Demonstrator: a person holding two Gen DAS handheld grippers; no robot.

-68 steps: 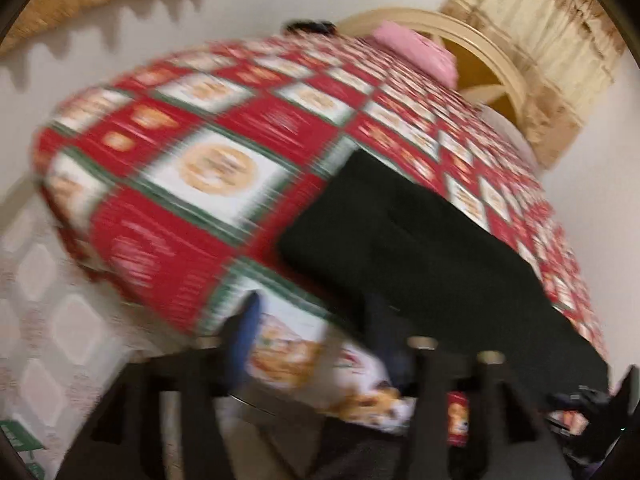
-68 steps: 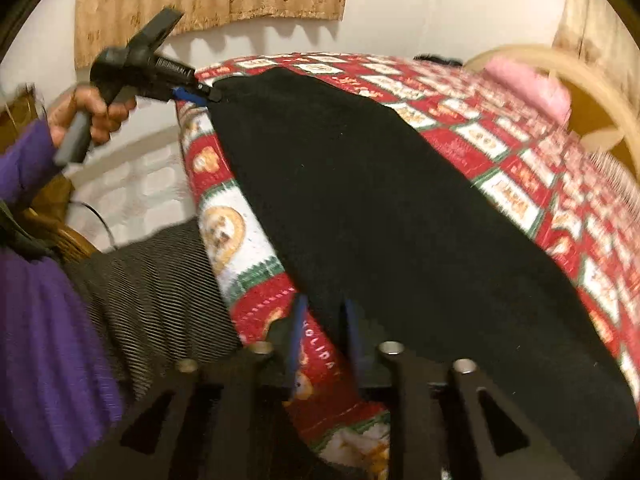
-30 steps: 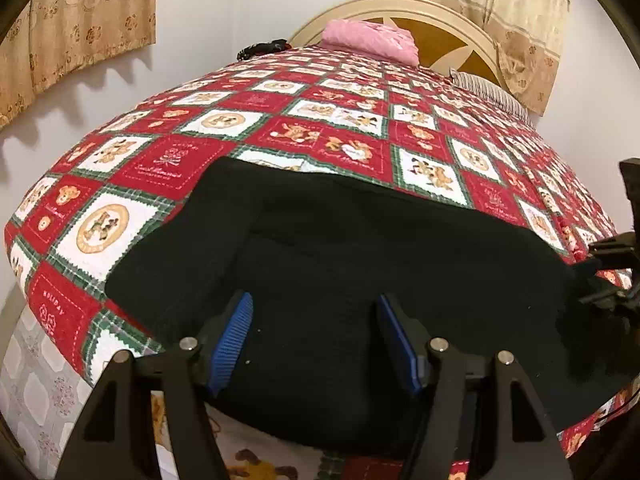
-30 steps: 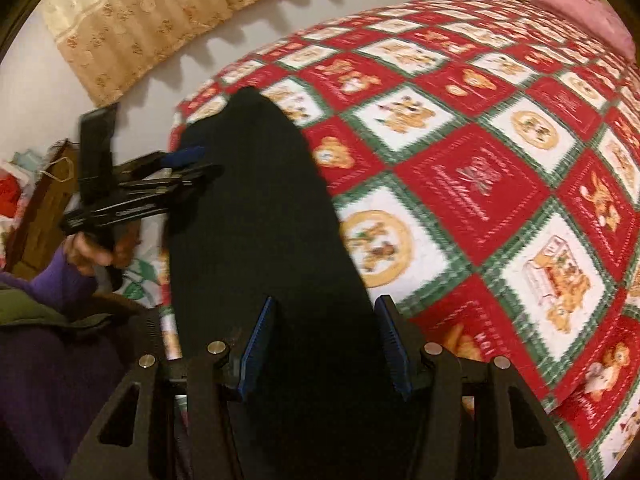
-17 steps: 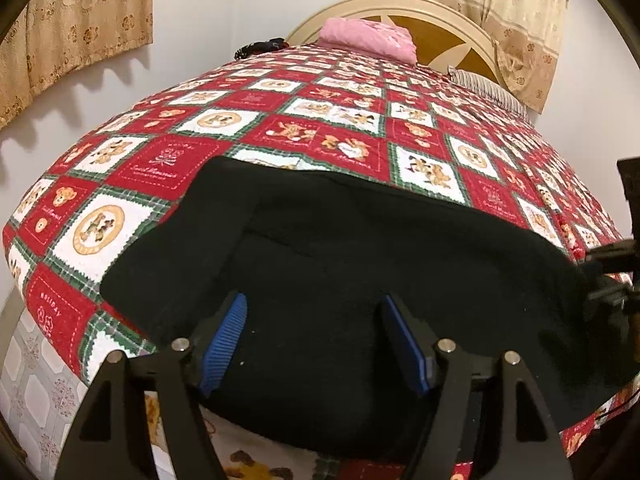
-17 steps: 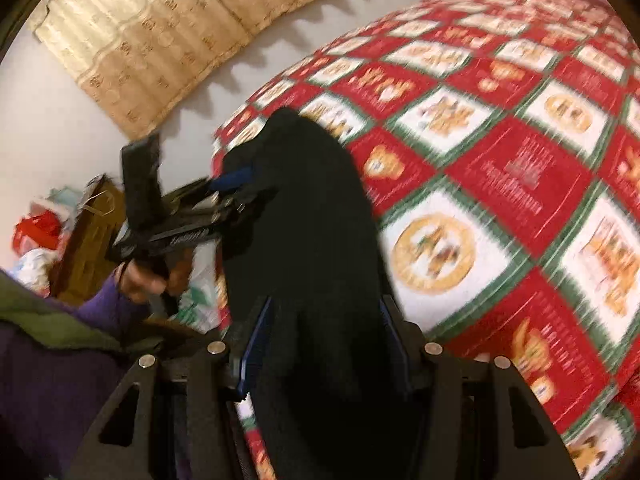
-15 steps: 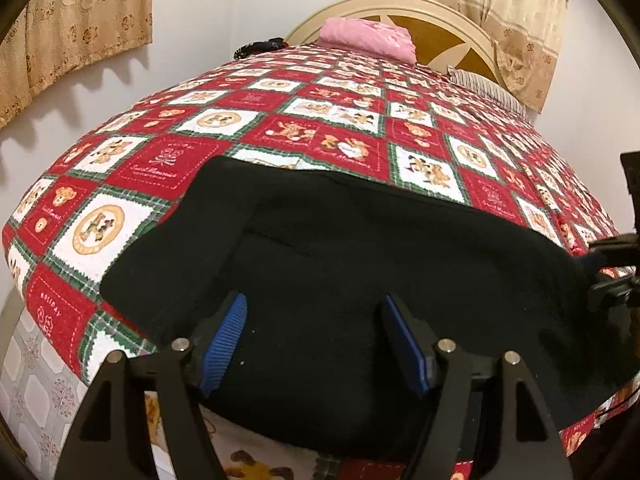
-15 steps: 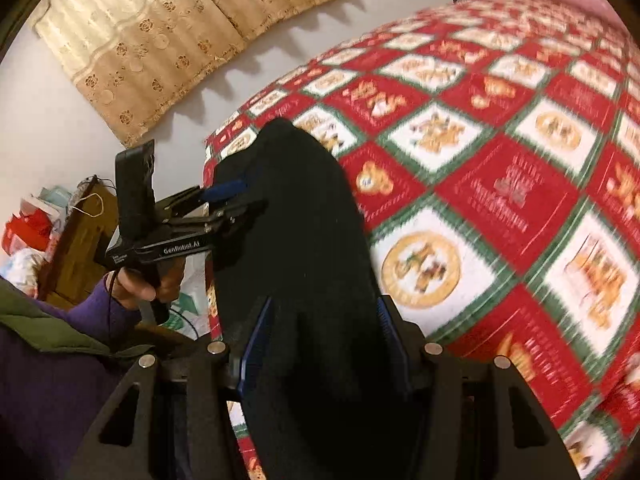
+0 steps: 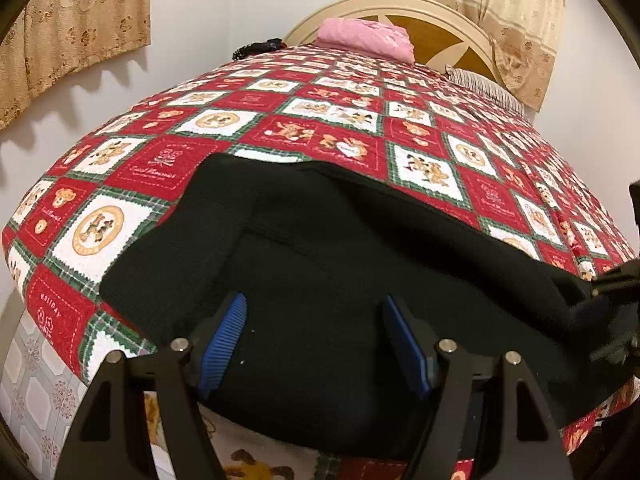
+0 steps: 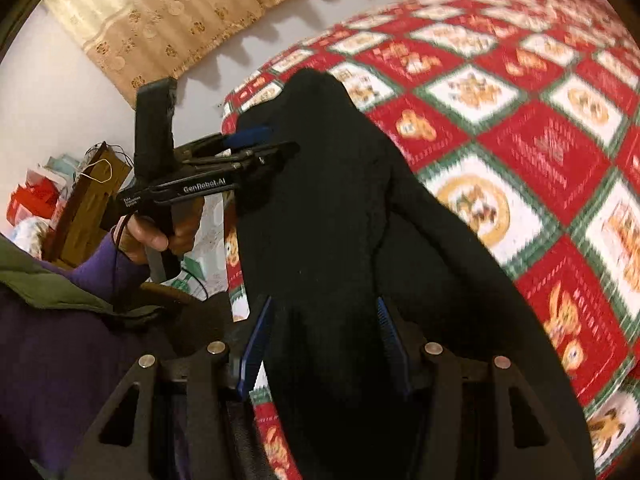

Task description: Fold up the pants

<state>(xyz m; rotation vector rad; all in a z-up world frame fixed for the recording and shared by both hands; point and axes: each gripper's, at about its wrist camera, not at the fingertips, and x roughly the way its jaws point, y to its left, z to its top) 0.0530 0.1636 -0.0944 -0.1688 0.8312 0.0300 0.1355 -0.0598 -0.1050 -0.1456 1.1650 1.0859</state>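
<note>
The black pants [image 9: 328, 264] lie flat along the near edge of the bed on the red patchwork quilt [image 9: 304, 128]. My left gripper [image 9: 316, 340] is open, its blue pads just over the pants' near edge, holding nothing. My right gripper [image 10: 324, 344] is open too, its blue pads either side of the other end of the pants [image 10: 344, 216]. The left gripper also shows in the right wrist view [image 10: 256, 148], at the far end of the pants. The right gripper shows at the right edge of the left wrist view [image 9: 612, 312].
A pink pillow [image 9: 368, 38] lies by the wooden headboard [image 9: 432, 20] at the far end. A dark object [image 9: 260, 46] sits near the wall. Curtains [image 10: 192, 12] hang on the wall. Bags and clutter [image 10: 68, 196] stand on the floor beside the bed.
Both grippers let go of the pants and opened; the pants now lie on the quilt. In the last second the right gripper has swung its view towards the left gripper; the left has barely moved.
</note>
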